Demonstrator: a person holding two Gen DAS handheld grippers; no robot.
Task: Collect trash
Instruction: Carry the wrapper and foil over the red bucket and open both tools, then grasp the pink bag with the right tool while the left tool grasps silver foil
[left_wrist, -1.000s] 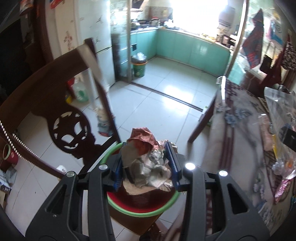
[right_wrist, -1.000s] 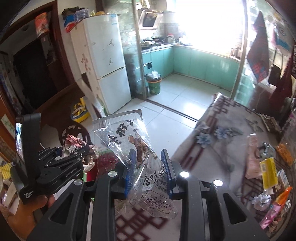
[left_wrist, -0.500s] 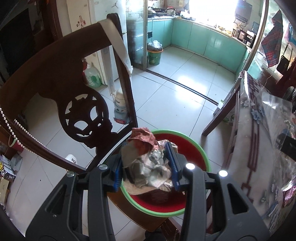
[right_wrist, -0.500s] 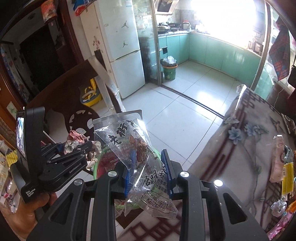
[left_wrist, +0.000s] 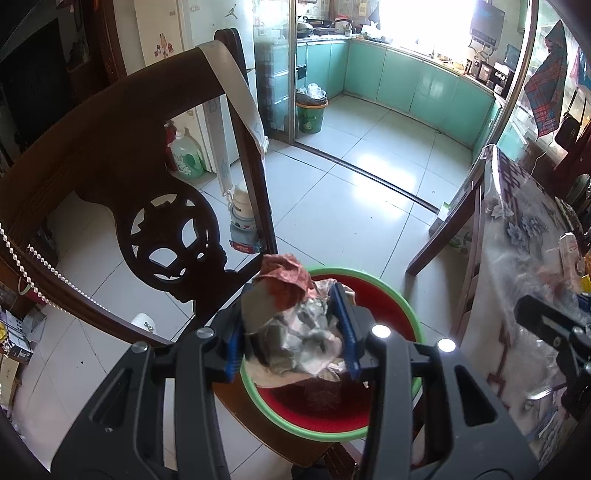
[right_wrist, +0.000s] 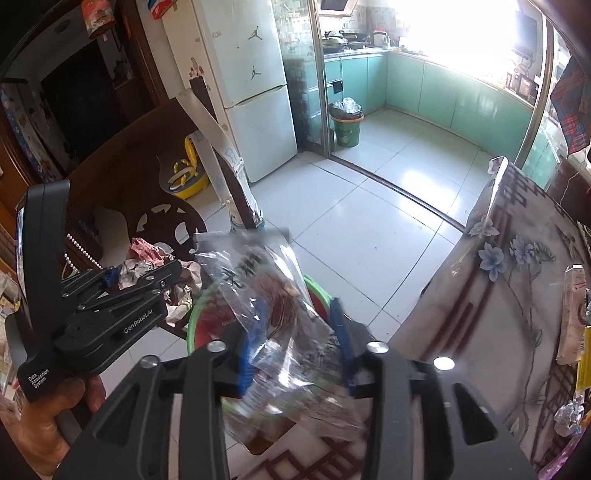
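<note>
A red basin with a green rim (left_wrist: 413, 332) sits on a dark wooden chair (left_wrist: 110, 147). My left gripper (left_wrist: 290, 332) hangs just over the basin. A crumpled wad of red and grey wrappers (left_wrist: 295, 321) still fills the gap between its blue pads as the jaws begin opening. In the right wrist view the left gripper (right_wrist: 144, 273) and its wad (right_wrist: 144, 258) show at the left, held by a hand. My right gripper (right_wrist: 295, 339) is above the basin rim (right_wrist: 192, 325) with its jaws opening. A clear printed plastic bag (right_wrist: 280, 302), blurred, sits loose between them.
A table with a flowered cloth (right_wrist: 517, 277) stands at the right, with several wrappers (right_wrist: 572, 314) on it. The chair's carved back rises left of the basin. Beyond lie tiled floor, a white fridge (right_wrist: 251, 74) and a green bin (left_wrist: 312, 114).
Both grippers came down and in over the basin. The right jaws spread apart and the clear bag, gripped before, now looks loose and blurred. The left jaws widened slightly around the wad.
</note>
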